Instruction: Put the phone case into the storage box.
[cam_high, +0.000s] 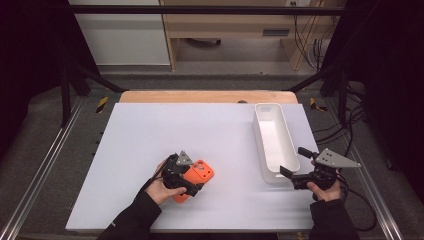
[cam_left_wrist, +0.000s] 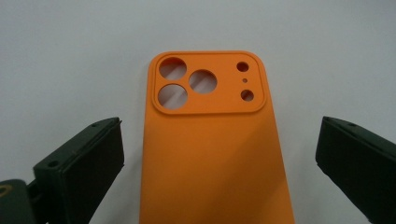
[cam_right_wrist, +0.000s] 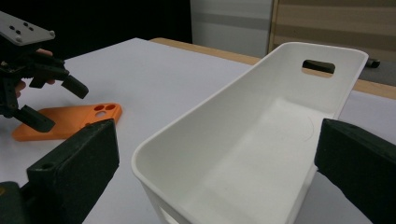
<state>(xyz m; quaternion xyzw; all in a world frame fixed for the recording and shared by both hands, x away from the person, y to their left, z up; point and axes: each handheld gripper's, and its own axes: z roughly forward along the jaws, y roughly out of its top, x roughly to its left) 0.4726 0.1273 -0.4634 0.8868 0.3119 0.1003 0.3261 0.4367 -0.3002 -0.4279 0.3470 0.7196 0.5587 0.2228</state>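
**Both jaws spread wide, nothing gripped**

The left gripper (cam_left_wrist: 219, 154) hovers with its jaws wide apart, the orange phone case (cam_left_wrist: 212, 140) lying flat on the desk (cam_high: 150, 130) between them, untouched. The right gripper (cam_right_wrist: 215, 172) is equally open, its jaws flanking the near end of the empty white bin (cam_right_wrist: 243, 135), clear of its walls.

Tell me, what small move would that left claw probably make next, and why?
Probably lower and close on the orange phone case. The left gripper is open, its jaws straddling the case lying flat on the white table, not yet touching it.
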